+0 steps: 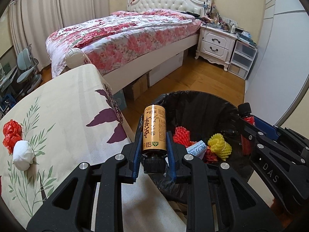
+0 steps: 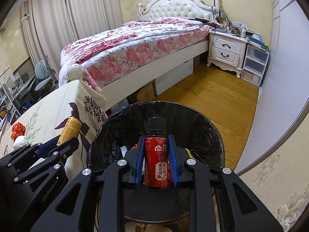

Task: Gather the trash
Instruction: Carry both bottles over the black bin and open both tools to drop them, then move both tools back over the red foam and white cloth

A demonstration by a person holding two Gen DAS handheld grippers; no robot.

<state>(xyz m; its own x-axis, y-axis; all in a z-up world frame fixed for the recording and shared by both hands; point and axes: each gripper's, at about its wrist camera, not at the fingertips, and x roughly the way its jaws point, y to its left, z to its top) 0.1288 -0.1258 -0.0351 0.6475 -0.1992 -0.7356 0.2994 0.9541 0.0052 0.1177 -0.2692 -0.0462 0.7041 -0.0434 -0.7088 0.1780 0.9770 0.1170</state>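
Trash bottles over the bin (image 2: 218, 147).
My left tool (image 1: 153, 145) clamps the gold bottle (image 1: 154, 130); right tool (image 2: 156, 162) clamps the red bottle (image 2: 156, 164).

A home bedroom. A bed (image 2: 135, 46) with a flowered quilt and tufted white headboard (image 2: 173, 9) fills it. A white nightstand (image 2: 226, 50), long curtains (image 2: 58, 19) and wooden floor (image 2: 212, 96) surround it.

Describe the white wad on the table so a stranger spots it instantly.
Start at the cream, leaf-printed tablecloth beside the bed. Near its left edge lie crumpled wads; the white wad touches the red wad, on its nearer side. It is the only white one.
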